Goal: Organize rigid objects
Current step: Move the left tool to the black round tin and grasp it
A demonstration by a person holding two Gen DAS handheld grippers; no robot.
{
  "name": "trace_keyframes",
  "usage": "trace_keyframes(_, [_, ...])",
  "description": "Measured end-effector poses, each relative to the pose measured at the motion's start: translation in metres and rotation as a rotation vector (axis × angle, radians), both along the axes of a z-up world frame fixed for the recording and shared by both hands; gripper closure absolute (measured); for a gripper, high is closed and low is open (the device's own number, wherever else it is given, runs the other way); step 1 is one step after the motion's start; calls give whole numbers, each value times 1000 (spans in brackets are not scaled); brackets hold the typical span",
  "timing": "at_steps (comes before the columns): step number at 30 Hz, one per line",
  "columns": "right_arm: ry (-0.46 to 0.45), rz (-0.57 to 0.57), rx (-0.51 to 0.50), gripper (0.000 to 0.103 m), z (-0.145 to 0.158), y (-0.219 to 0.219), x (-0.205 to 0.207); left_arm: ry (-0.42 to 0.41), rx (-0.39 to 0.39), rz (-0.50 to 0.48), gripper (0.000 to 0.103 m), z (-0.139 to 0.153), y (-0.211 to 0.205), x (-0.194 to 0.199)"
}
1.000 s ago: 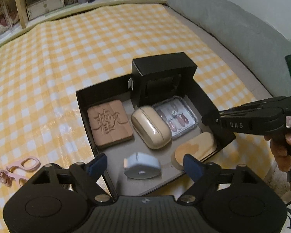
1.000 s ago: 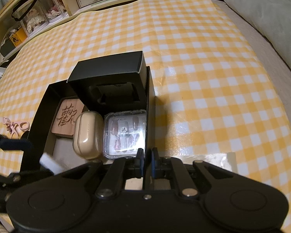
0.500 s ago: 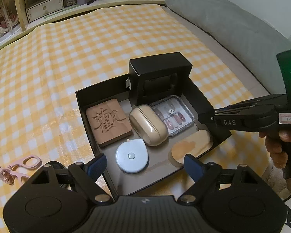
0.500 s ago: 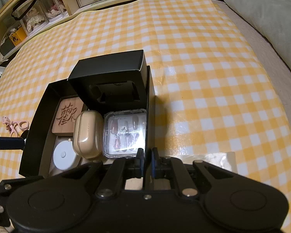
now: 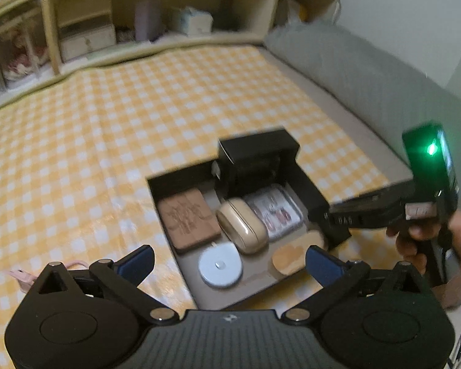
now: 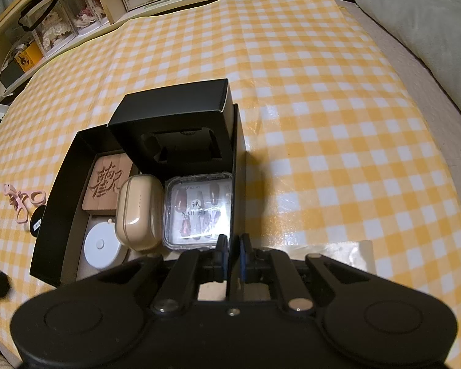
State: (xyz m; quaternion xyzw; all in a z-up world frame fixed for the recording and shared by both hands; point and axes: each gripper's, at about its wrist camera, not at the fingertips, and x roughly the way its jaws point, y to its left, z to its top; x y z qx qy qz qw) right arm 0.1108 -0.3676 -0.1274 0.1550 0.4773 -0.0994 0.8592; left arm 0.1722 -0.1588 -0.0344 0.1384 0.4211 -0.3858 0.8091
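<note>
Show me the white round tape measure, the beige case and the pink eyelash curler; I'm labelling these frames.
white round tape measure (image 6: pixel 100 244), right wrist view, centre of its top face.
beige case (image 6: pixel 139 212), right wrist view, middle of its lid.
pink eyelash curler (image 6: pixel 23 201), right wrist view, its handle.

Yellow-and-white checked cloth (image 6: pixel 322 92) under a black tray (image 6: pixel 55 215) with a pale grey floor; inside it a smaller black box (image 6: pixel 175 107), a reddish-brown carved block (image 6: pixel 107 181) with darker characters, a glossy beige case (image 6: pixel 139 212), a clear nail case (image 6: pixel 198 212) showing mauve and dark red nails, and a white disc (image 6: pixel 100 244). Pale pink scissors-like tool (image 6: pixel 23 201) on the cloth; grey pillow (image 6: pixel 415 21) at the far edge. Left gripper (image 5: pixel 229 261) black with blue fingertips (image 5: pixel 136 261); right gripper (image 6: pixel 230 247) black, its body lit by a green light (image 5: pixel 431 149).
</note>
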Motion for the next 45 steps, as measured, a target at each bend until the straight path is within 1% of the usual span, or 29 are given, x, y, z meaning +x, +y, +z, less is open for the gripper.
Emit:
trace_keyframes(3, [0,0,-1,95,0,0,0,-33,-55,29,0,15,14,4])
trace_keyframes(6, [0,-1,0,95,0,0,0,-79,-91,61,0,29,29,8])
trace_keyframes(8, [0,0,0,95,0,0,0,-109,-97,79,0,32,38,12])
trace_keyframes(10, [0,0,-1,95,0,0,0,-108,-88,87,0,30,46,18])
trace_keyframes(15, [0,-1,0,95,0,1,0,-87,-23,133,0,14,61,35])
trace_keyframes(17, [0,-1,0,95,0,0,0,-59,-7,161,0,8,65,43])
trace_keyframes(20, [0,0,-1,95,0,1,0,-29,-5,200,0,1,69,53])
trace_keyframes(23, [1,0,-1,95,1,1,0,9,11,233,5,-10,72,62])
trace_keyframes(24, [1,0,-2,95,1,1,0,22,15,236,9,-15,72,64])
trace_keyframes(27, [2,2,-4,95,0,1,0,67,37,218,16,-31,69,71])
trace_keyframes(29, [3,3,-5,95,-1,1,0,87,69,213,20,-44,66,75])
trace_keyframes(31, [4,4,-6,95,-1,1,0,89,106,202,24,-58,60,79])
trace_keyframes(34, [4,4,-5,95,-1,1,-1,87,161,191,27,-76,54,84])
trace_keyframes(38, [4,5,-6,95,-1,2,-1,69,211,172,27,-97,47,87])
trace_keyframes(42, [4,6,-4,94,-1,1,-1,46,254,152,28,-110,43,88])
trace_keyframes(44, [4,6,-4,94,-1,1,-1,50,259,154,34,-115,44,90])
trace_keyframes(45, [4,6,-3,94,-1,1,-1,54,257,158,43,-116,45,91])
